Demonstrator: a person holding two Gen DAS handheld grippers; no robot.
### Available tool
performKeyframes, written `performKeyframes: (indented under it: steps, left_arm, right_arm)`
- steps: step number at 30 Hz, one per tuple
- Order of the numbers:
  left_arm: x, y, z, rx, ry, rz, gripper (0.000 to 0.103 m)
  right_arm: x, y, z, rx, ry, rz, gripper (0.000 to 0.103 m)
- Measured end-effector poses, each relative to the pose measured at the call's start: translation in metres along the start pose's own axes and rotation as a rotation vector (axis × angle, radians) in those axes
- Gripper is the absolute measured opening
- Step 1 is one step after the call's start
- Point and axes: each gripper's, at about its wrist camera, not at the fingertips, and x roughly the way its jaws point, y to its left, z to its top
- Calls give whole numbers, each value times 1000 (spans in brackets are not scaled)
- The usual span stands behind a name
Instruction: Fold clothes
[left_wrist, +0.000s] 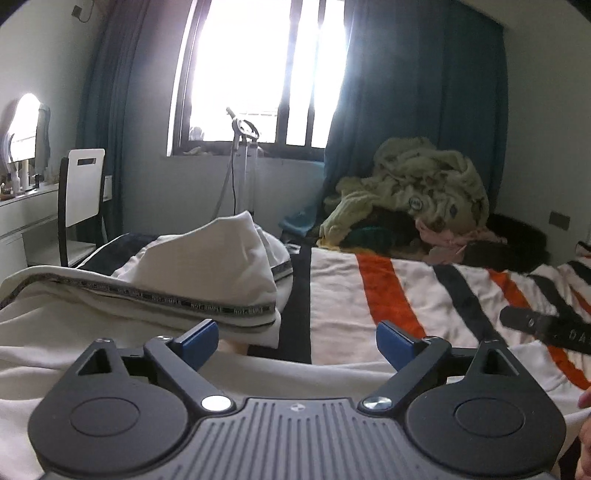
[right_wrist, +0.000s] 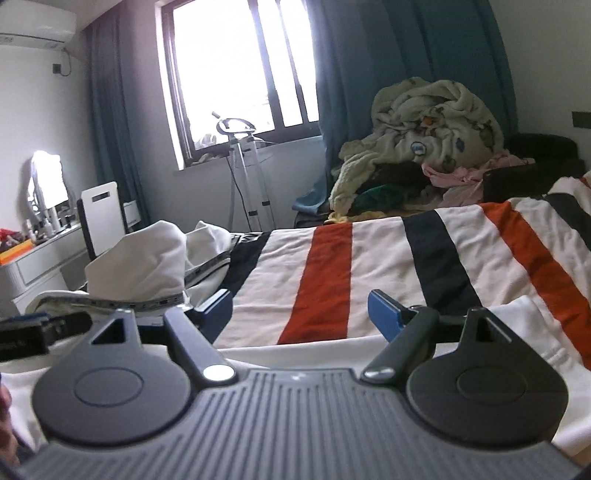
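Note:
A white garment (left_wrist: 155, 291) with a grey lettered trim band lies bunched on the left of the bed, its near edge running under both grippers; it also shows in the right wrist view (right_wrist: 140, 266). My left gripper (left_wrist: 297, 341) is open and empty, low over the white fabric (left_wrist: 288, 373). My right gripper (right_wrist: 299, 314) is open and empty, just above the garment's near edge (right_wrist: 517, 317). The right gripper's body shows at the right edge of the left wrist view (left_wrist: 546, 328).
The bed has a white, orange and black striped cover (right_wrist: 369, 266). A heap of pale green blanket and clothes (right_wrist: 432, 122) sits at the bed's far end. A white chair (left_wrist: 81, 192), a dresser (right_wrist: 40, 266) and a stand (right_wrist: 243, 162) stand by the window.

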Motion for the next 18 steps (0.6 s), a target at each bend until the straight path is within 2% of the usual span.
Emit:
performKeyframes:
  steps: [9, 18]
  left_arm:
    - [-11, 10, 1, -10, 1, -5, 94]
    - [-5, 3, -18, 29, 61, -1, 94]
  right_arm:
    - [2, 7, -4, -28, 24, -10, 82]
    - [10, 3, -11, -34, 85, -73, 82]
